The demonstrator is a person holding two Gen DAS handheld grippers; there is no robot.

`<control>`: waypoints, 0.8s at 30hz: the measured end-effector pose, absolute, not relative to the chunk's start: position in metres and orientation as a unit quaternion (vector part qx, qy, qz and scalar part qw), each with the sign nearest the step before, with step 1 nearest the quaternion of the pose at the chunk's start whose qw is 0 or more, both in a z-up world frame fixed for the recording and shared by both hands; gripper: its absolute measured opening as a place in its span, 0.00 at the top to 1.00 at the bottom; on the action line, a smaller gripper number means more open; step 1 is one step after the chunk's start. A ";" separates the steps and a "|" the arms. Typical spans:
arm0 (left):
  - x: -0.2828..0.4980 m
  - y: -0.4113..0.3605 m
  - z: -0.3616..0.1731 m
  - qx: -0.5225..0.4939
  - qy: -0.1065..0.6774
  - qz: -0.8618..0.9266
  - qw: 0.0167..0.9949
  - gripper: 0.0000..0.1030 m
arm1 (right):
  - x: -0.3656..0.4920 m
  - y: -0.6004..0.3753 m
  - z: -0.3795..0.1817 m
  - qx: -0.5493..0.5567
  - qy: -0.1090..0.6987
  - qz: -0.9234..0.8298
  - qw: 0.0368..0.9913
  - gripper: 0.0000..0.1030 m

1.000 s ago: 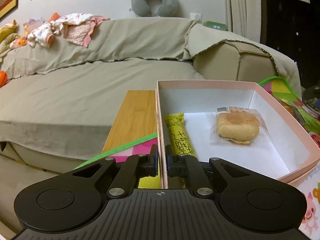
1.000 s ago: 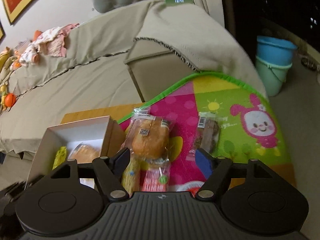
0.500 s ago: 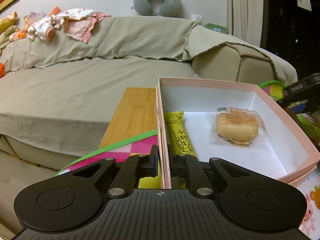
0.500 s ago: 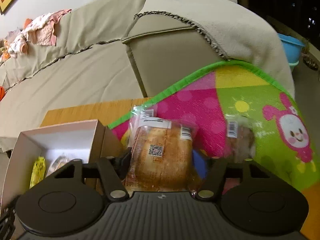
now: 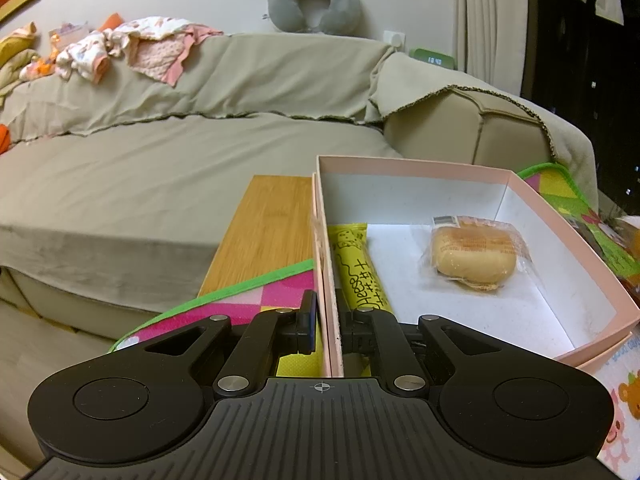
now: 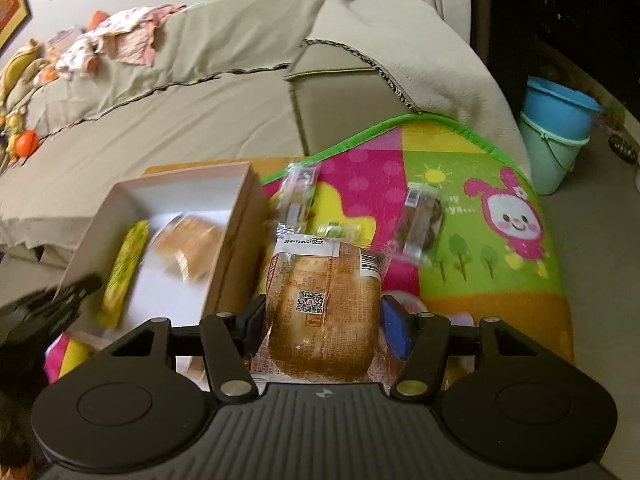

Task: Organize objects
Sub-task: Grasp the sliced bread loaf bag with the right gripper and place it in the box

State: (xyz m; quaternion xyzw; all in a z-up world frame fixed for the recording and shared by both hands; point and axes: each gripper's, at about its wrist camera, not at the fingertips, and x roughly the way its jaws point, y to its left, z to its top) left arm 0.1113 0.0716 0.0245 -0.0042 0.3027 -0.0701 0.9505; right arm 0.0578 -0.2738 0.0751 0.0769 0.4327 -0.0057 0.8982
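My right claw [image 6: 323, 326] had closed on the wrapped bread [image 6: 324, 308] and carried it clear of the play mat [image 6: 460, 216], where a second earlier it gaped above the packet. That readied the drop into the pink box [image 5: 560, 236] to the left. My left claw [image 5: 325, 322] kept pinching the box's near-left wall, steadying it.
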 end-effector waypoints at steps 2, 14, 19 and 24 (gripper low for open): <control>0.111 0.071 0.024 -0.007 0.303 -0.071 0.950 0.90 | 0.039 -0.270 0.083 0.075 0.431 -0.001 0.899 0.43; 0.110 0.073 0.024 -0.013 0.302 -0.073 0.950 0.90 | -0.025 -0.207 0.123 0.032 0.418 0.047 0.907 0.43; 0.110 0.073 0.024 -0.015 0.302 -0.075 0.950 0.89 | -0.021 -0.164 0.143 -0.014 0.394 0.063 0.917 0.43; 0.110 0.073 0.024 -0.015 0.302 -0.076 0.950 0.89 | -0.005 -0.126 0.163 -0.064 0.368 0.084 0.924 0.43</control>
